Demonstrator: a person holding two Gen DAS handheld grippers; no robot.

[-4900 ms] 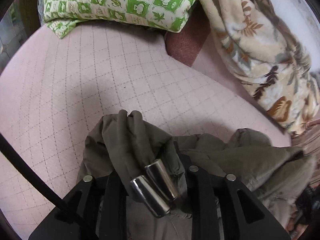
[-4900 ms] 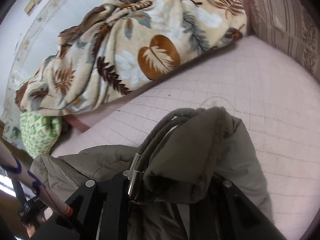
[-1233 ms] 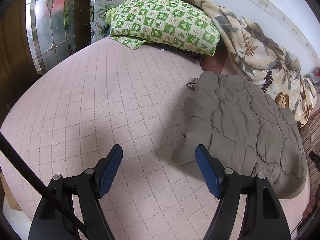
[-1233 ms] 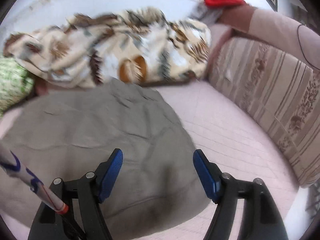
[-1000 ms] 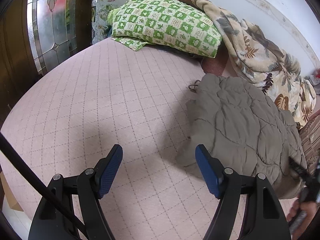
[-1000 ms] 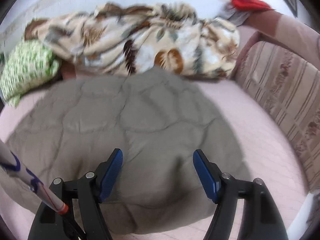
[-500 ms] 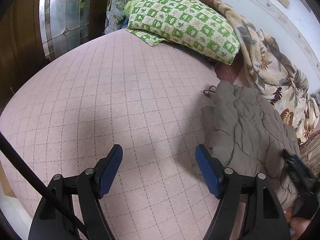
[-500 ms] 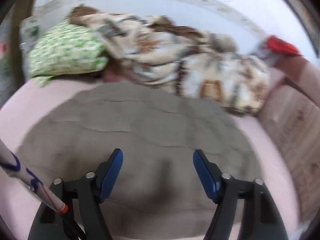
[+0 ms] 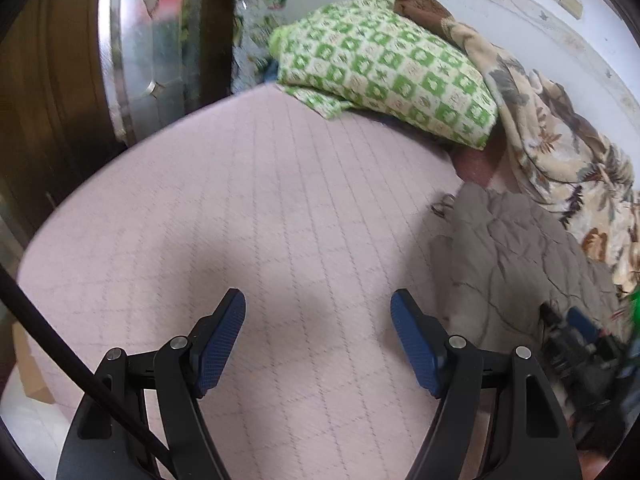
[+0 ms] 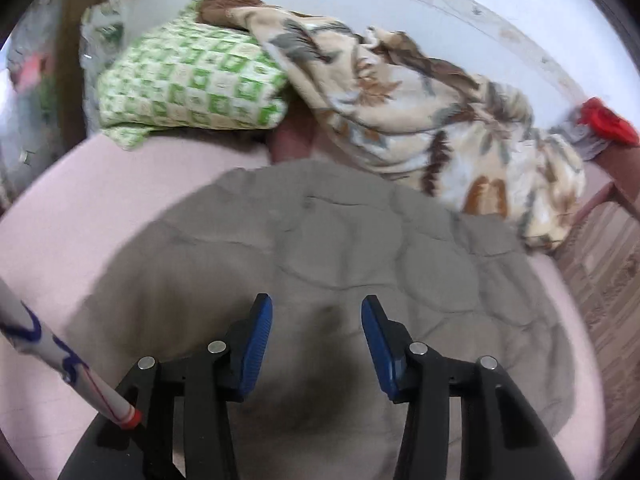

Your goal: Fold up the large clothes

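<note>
A second ago the right gripper (image 10: 317, 344) had its blue pads set wide over the quilted grey-brown jacket (image 10: 328, 264); now the gap is visibly narrower and the jaws are closing, with nothing pinched between them, only the jacket's surface lying below. Its view has also swung: the green checked pillow (image 10: 192, 80) sits upper left, where earlier the striped sofa back filled the right side. The left gripper (image 9: 318, 340) keeps the same wide-open spread as before, empty, over bare pink quilted bedspread (image 9: 260, 208). Nearly five seconds ago both grippers were clamped on bunched jacket fabric; now the jacket lies released and flattened.

The jacket rests on the bedspread, folded into a broad rounded slab. In the left wrist view it lies to the right of the left gripper (image 9: 512, 264), with a small cord loop (image 9: 442, 204) showing at its far corner. The blurred right gripper (image 9: 576, 344) shows at its near right edge.

No container is in view.

Beyond the jacket, a cream blanket with brown leaf print (image 10: 420, 112) is heaped along the white wall, its end draped over the pillow. A red object (image 10: 608, 120) sits at the far right. A dark wooden door with a glass panel (image 9: 160, 40) stands left of the bed. A white cable with blue marks (image 10: 52, 356) crosses the lower left of the right wrist view.
</note>
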